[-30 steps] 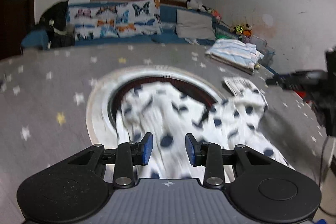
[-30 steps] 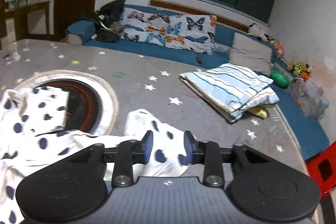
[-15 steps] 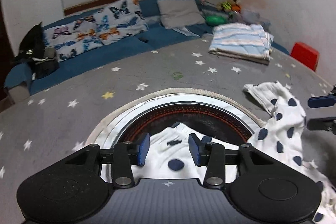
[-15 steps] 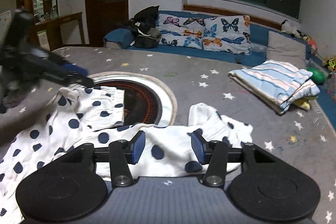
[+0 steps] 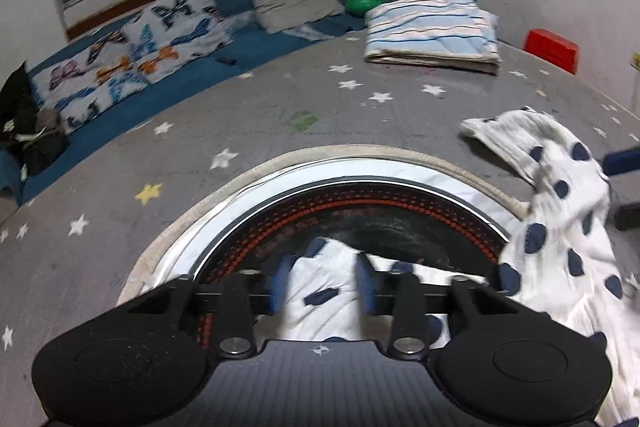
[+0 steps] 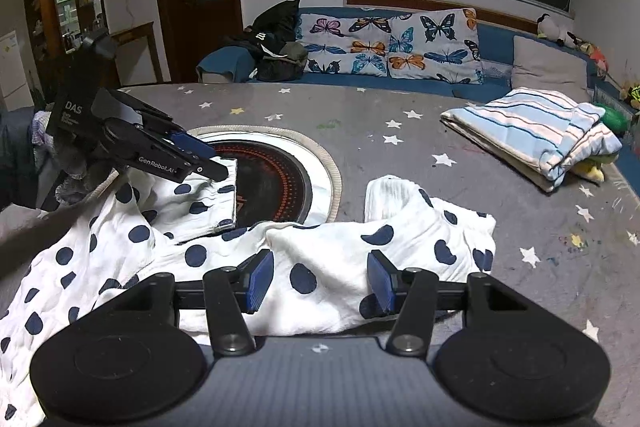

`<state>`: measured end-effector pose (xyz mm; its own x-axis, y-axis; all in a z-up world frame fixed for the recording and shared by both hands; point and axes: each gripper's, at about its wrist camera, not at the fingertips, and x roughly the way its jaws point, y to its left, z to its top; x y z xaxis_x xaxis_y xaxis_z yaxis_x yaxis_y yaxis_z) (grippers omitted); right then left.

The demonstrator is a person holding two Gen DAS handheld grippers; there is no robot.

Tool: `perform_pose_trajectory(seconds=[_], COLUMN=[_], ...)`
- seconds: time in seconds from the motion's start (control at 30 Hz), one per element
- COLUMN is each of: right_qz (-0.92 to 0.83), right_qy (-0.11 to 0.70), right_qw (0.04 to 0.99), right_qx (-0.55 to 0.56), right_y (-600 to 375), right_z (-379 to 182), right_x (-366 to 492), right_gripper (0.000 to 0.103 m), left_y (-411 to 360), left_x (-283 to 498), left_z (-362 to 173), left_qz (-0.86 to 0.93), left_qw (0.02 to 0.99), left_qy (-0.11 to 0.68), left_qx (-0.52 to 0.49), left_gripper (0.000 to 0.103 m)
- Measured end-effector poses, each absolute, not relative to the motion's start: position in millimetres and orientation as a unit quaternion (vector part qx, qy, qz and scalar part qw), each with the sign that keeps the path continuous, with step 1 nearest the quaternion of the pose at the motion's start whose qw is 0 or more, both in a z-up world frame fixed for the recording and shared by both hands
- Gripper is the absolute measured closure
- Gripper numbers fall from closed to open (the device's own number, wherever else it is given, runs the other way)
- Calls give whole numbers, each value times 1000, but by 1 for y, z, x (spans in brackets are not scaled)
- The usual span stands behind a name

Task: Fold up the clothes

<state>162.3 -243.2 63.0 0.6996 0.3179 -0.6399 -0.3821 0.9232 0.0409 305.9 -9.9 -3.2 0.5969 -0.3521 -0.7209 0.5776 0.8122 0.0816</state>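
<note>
A: Where is the garment lying?

B: The white polka-dot garment is sprawling across the near part of the star-patterned table, partly covering the round burner set into the table's middle.

A: And the left gripper?

B: Its 2 fingers are standing apart over a folded-over edge of the garment, close above the cloth. From the right wrist view, they are reaching down to that edge; I cannot tell whether they are touching it.

A: The right gripper?

B: Its 2 blue fingers are spread wide, with the garment lying between and beneath them, nothing pinched.

A: Anything else?

B: A folded striped blanket is sitting near the table's far right edge, well apart from the garment.
</note>
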Motion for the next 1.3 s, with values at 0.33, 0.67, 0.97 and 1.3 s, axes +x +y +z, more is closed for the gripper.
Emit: perform_pose_trajectory(seconds=[0.33,0.67,0.97,1.3], right_qz=[190,153,112,101], right_qy=[333,335,334,331], right_qw=[922,929,936,938], right_qx=[-48,-28,7,19], right_y=[-239,-257,-286,-297], right_z=[61,56,58,59], right_x=[168,179,190,195], right_gripper=[50,50,50,49], left_y=[27,127,132,44], left_x=[326,347,339,346], left_z=[0,3,8,-5], left_qz=[-146,81,21,-125], left_qw=[915,941,938,920], left_qy=[358,328,346,357], left_qx=[116,-6,-10,105], left_gripper=[101,103,100,88])
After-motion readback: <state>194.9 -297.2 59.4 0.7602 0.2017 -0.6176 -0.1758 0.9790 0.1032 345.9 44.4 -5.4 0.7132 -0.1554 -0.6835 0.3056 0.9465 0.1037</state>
